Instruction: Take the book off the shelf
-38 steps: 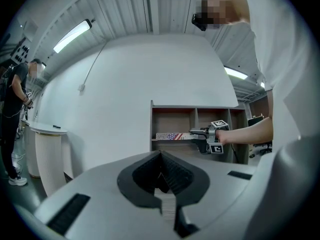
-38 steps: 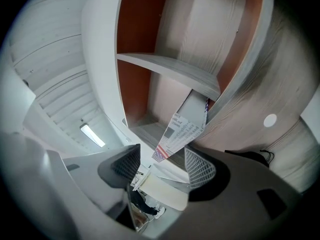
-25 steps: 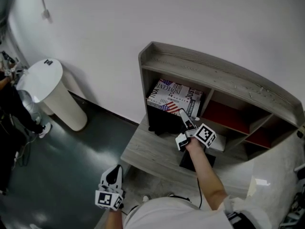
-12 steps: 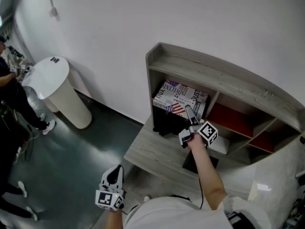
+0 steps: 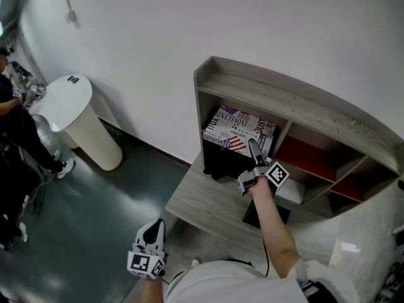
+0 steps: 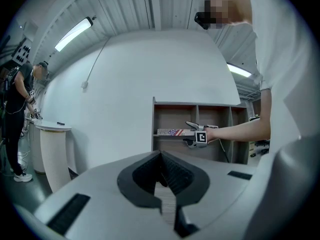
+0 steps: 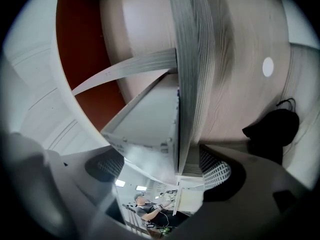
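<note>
A flag-printed book (image 5: pixel 238 129) lies flat in the left compartment of a grey shelf (image 5: pixel 271 84). The right gripper (image 5: pixel 254 148) reaches to the book's front right corner. Its jaws have just been opening and stand wide, with the book's edge between them, unclamped. The left gripper (image 5: pixel 153 227) hangs low, well apart from the shelf, jaws together and empty.

White short-sleeved shirt (image 5: pixel 221 284), black-and-white marker cubes (image 5: pixel 276 175)

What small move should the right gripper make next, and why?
Probably close the right gripper on the book. Its jaws have just been opening and stand wide apart, the book's edge shows between them, and the book lies on the shelf.
</note>
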{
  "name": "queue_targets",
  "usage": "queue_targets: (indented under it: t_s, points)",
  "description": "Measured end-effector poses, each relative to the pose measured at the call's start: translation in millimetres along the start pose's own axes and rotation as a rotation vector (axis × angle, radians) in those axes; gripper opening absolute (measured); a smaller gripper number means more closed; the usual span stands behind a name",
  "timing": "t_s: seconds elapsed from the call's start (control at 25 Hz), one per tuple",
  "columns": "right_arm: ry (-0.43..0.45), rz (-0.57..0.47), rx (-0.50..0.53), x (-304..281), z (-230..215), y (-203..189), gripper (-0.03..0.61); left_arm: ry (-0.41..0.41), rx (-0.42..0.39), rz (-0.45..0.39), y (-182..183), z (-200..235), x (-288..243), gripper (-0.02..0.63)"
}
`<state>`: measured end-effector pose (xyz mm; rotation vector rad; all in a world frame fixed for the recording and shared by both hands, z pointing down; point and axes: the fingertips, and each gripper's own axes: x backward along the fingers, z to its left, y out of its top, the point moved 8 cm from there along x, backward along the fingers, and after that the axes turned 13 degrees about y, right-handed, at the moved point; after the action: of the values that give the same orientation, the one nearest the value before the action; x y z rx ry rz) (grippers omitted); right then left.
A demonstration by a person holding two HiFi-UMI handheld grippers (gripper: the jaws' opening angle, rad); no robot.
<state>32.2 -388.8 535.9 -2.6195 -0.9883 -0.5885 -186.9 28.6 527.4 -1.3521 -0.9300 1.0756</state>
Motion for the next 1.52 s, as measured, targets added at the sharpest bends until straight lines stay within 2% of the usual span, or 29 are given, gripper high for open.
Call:
queue_targets:
  t_s: [0.28,0.32,0.4,0.68,1.52]
  points:
    - [0.006,-0.017,-0.016,0,-1,2,0.463,-0.014,0.010,0.006,-2,-1,-5,0.017]
    - [0.006,-0.021,-0.013,1,-1,1,0.441,-0.016,0.013,0.006,-2,-1,-5,0.017]
    - [-0.001,-0.036,-0.002,3,-1,1,0.345,-0.016,0.017,0.009,-2,1,-5,0.017]
    - [-0.022,-0.049,0.012,5,-3,0,0.290,-0.014,0.038,0.006,-4,8,-5,0.017]
    - [-0.008,-0.030,0.008,11,-3,0,0.267,-0.020,0.060,0.013,-4,11,-7,0.017]
